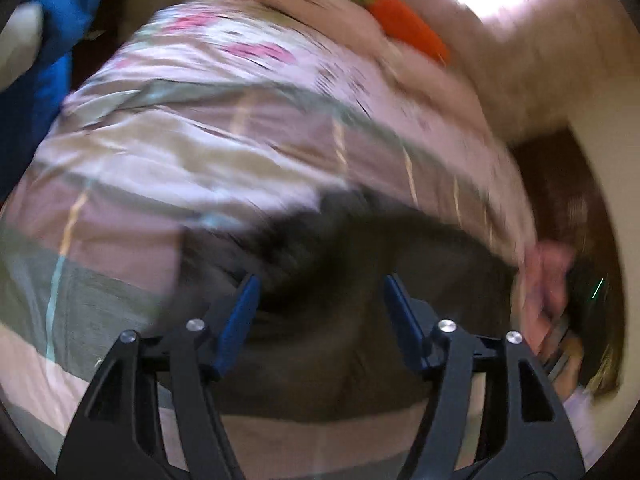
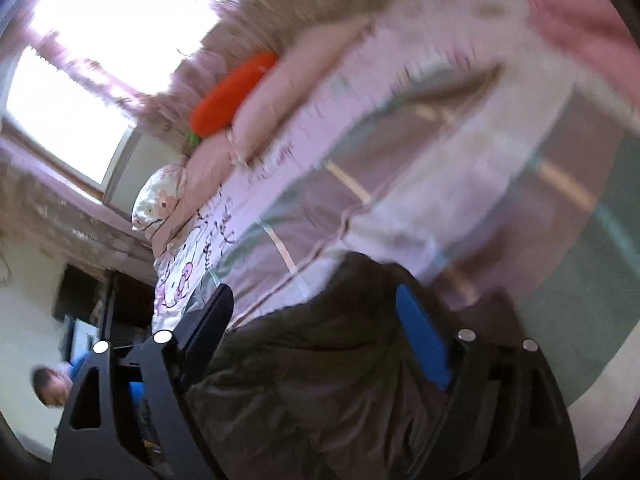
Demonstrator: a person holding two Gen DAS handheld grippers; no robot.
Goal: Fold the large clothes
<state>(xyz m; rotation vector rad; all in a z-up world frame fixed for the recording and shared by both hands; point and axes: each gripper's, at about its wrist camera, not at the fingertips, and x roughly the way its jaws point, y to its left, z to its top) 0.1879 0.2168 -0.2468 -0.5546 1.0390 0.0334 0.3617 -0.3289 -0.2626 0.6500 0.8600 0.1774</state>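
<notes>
Left gripper (image 1: 318,300): jaws spread, nothing pressed between the blue pads, the dark garment (image 1: 360,264) lying loose beneath and just ahead of them; right gripper (image 2: 320,320): jaws likewise wide apart, the same dark garment (image 2: 320,380) bunched in the gap but not visibly pinched; garment: rests on the striped bedspread (image 1: 200,152) near its edge, apparently let go so a fold can settle flat; bedspread: serves as the folding surface; orange carrot toy (image 1: 408,28): set at the far side beside a pink pillow (image 2: 280,92), well apart from the work; frames blurred, finer creases unreadable
</notes>
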